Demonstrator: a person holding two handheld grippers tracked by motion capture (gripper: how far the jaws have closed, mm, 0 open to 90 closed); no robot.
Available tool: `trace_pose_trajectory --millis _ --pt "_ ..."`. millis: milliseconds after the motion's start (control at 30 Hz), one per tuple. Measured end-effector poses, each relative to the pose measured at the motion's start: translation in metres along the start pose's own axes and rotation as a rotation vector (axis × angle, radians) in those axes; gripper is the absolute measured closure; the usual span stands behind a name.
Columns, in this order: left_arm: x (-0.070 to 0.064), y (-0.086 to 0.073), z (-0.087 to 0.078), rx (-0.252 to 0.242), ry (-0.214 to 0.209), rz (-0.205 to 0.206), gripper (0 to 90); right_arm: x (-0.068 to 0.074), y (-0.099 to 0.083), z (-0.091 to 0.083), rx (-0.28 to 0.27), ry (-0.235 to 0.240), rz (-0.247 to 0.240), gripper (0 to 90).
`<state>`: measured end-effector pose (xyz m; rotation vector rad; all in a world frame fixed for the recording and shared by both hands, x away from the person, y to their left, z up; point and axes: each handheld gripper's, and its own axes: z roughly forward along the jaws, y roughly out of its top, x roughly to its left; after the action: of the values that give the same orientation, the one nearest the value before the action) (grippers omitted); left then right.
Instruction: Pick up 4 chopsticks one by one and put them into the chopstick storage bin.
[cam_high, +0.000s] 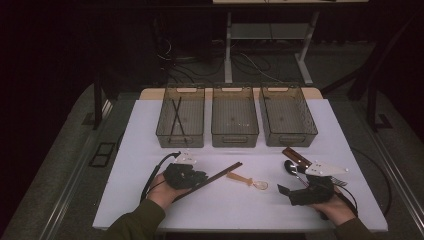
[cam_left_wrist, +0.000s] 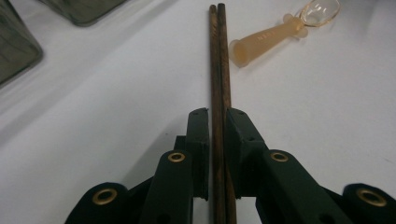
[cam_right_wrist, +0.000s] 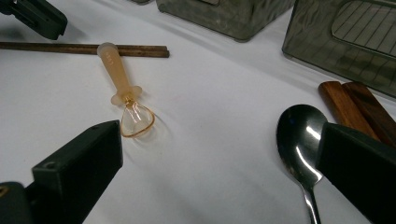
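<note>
My left gripper (cam_high: 200, 176) (cam_left_wrist: 217, 116) is shut on a pair of dark wooden chopsticks (cam_left_wrist: 219, 56) (cam_high: 220, 175) that lie along the white table and reach past the jaws toward the middle. Just beyond their tips lies a small orange spoon with a clear bowl (cam_high: 246, 180) (cam_left_wrist: 285, 30) (cam_right_wrist: 122, 88). My right gripper (cam_high: 284, 191) (cam_right_wrist: 219, 154) stands open low over the table, nothing between its jaws. A metal spoon (cam_right_wrist: 299, 140) (cam_high: 291, 167) lies by its right jaw, next to two wooden handles (cam_right_wrist: 355, 107) (cam_high: 296, 156).
Three grey wire bins stand in a row at the table's far side: the left bin (cam_high: 181, 116) holds dark chopsticks, the middle bin (cam_high: 234, 116) and the right bin (cam_high: 287, 115) look bare. A fork (cam_high: 340, 182) lies near my right hand.
</note>
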<state>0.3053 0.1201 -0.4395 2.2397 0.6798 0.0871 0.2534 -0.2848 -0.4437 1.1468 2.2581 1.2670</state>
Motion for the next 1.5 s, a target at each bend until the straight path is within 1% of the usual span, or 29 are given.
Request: trace_pose_trajectory --millis 33,100,133,167,267,467,867,967,1033,1100,1133,1233,1267,1300,1333,1367,1400,1500 --pt "0.0001 0.0001 0.0000 0.007 -0.003 0.009 80.6 0.0001 -0.0001 0.0002 0.002 0.001 -0.002 0.4" --pt "-0.0015 -0.0001 0.0009 0.006 -0.010 -0.003 82.0 0.0003 -0.0002 0.0005 0.004 0.001 -0.004 0.5" --pt "-0.0015 -0.0001 0.0010 0.010 -0.010 -0.002 82.4 0.0004 -0.0003 0.0007 0.004 0.002 -0.005 0.4" --pt "-0.0006 0.0001 0.0012 0.014 -0.010 0.011 82.7 0.0005 -0.0003 0.0007 0.005 0.002 -0.006 0.5" --pt "-0.0003 -0.0003 0.0016 0.017 -0.006 0.005 83.1 0.0006 -0.0003 0.0009 0.009 0.002 -0.006 0.5" --pt "0.0003 -0.0005 0.0022 0.022 -0.013 0.004 84.1 0.0006 -0.0003 0.0010 0.011 0.003 -0.007 0.5" --pt "0.0012 -0.0011 0.0040 0.032 -0.007 0.003 84.3 0.0005 -0.0003 0.0009 0.015 0.004 -0.012 0.5" --pt "0.0008 -0.0012 0.0043 0.035 0.000 0.003 84.3 0.0007 -0.0003 0.0009 0.015 0.003 -0.012 0.5" --pt "0.0010 -0.0013 0.0048 0.043 0.012 0.015 84.1 0.0006 -0.0003 0.0009 0.016 0.003 -0.013 0.5" --pt "0.0016 -0.0016 0.0052 0.046 0.015 0.013 83.7 0.0004 -0.0003 0.0009 0.015 0.003 -0.012 0.5" --pt "0.0023 -0.0018 0.0053 0.054 0.019 0.021 83.6 0.0004 -0.0002 0.0009 0.015 0.003 -0.012 0.5" --pt "0.0014 -0.0022 0.0058 0.052 0.025 0.024 83.5 0.0004 -0.0002 0.0008 0.015 0.004 -0.012 0.4" --pt "0.0001 -0.0023 0.0059 0.055 0.033 0.038 83.5 0.0004 -0.0002 0.0008 0.015 0.003 -0.013 0.5" --pt "-0.0010 -0.0022 0.0063 0.052 0.039 0.043 83.4 0.0004 -0.0002 0.0008 0.015 0.003 -0.013 0.5" --pt "-0.0012 -0.0021 0.0067 0.050 0.045 0.062 83.4 0.0004 -0.0002 0.0008 0.015 0.003 -0.012 0.4" --pt "-0.0026 -0.0025 0.0067 0.051 0.047 0.053 83.3 0.0004 -0.0002 0.0009 0.015 0.002 -0.011 0.5" --pt "-0.0026 -0.0025 0.0064 0.056 0.049 0.063 83.3 0.0004 -0.0002 0.0009 0.016 0.002 -0.012 0.5" --pt "-0.0033 -0.0032 0.0065 0.053 0.056 0.066 83.5 0.0007 -0.0002 0.0010 0.017 0.001 -0.012 0.4"
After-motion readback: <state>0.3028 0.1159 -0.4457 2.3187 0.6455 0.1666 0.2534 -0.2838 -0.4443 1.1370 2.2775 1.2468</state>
